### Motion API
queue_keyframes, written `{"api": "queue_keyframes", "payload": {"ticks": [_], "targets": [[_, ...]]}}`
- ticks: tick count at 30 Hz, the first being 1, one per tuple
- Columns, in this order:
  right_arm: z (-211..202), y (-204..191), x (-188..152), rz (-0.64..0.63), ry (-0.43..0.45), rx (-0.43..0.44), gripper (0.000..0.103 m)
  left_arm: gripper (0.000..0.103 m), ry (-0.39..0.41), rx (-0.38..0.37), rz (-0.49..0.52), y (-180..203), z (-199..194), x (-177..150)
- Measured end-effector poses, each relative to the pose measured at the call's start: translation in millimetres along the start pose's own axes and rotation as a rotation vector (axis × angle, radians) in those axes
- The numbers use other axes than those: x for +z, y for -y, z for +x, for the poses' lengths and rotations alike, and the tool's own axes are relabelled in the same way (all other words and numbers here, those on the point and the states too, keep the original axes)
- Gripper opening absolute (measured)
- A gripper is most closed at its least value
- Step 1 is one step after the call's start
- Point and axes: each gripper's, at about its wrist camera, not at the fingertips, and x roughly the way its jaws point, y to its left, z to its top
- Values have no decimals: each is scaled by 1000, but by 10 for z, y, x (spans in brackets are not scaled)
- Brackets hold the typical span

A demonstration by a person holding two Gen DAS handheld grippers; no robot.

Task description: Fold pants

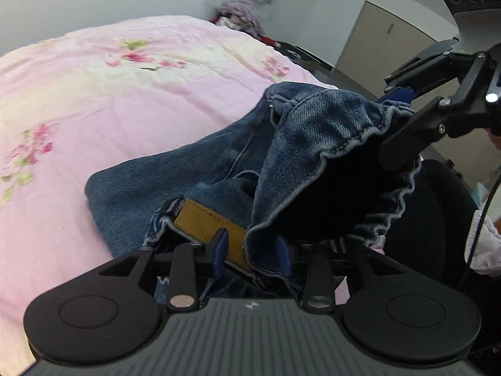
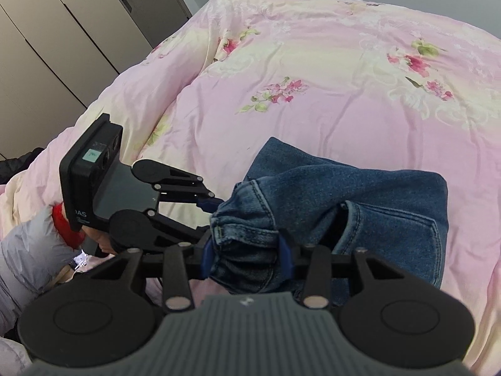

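Blue denim pants (image 1: 219, 163) lie bunched on the pink floral bedspread (image 1: 94, 94), with a tan leather waistband patch (image 1: 206, 222) showing. My left gripper (image 1: 252, 252) is shut on the waistband edge next to the patch. My right gripper (image 2: 245, 255) is shut on another stretch of the elastic waistband and holds it up. The pants (image 2: 360, 194) trail away from it over the bedspread (image 2: 344, 78), back pocket up. Each gripper shows in the other's view: the right (image 1: 400, 100) at upper right, the left (image 2: 209, 203) at left.
Beige wardrobe doors (image 2: 47, 47) stand beyond the bed's left side. A pile of clothes (image 1: 238, 18) sits past the bed's far edge. A black chair (image 1: 438, 219) is at right. The person's grey sleeve with a red cuff (image 2: 47, 228) is at lower left.
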Motion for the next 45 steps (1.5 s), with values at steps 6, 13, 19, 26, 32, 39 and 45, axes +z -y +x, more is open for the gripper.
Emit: {"api": "queue_keyframes", "payload": {"ticks": [6,13,19,26,32,39,45], "targets": [[42,65,55,26,12,-2,39,17,-42,-121,-225,-248,239,122],[151,-10,285,-10,-4,18,39,5,-5,-215,-501,-238,-71,-80],[837,-139,405,-31,-131,31,40,0,-73,-180,-681,-234,5,-474],[1499,-49,385,-12,-222,-33,41,10,15,-56,-765,-391,-177,-656],[1768,171,344,64,-235,-3,44,52,105,-8,-808,-499,-188,-638],[1284,208,434,108,-160,53,62,52,116,23,-803,-425,-379,-739],[655,281,208,104,-40,98,38,52,137,39,-839,-467,-484,-736]]}}
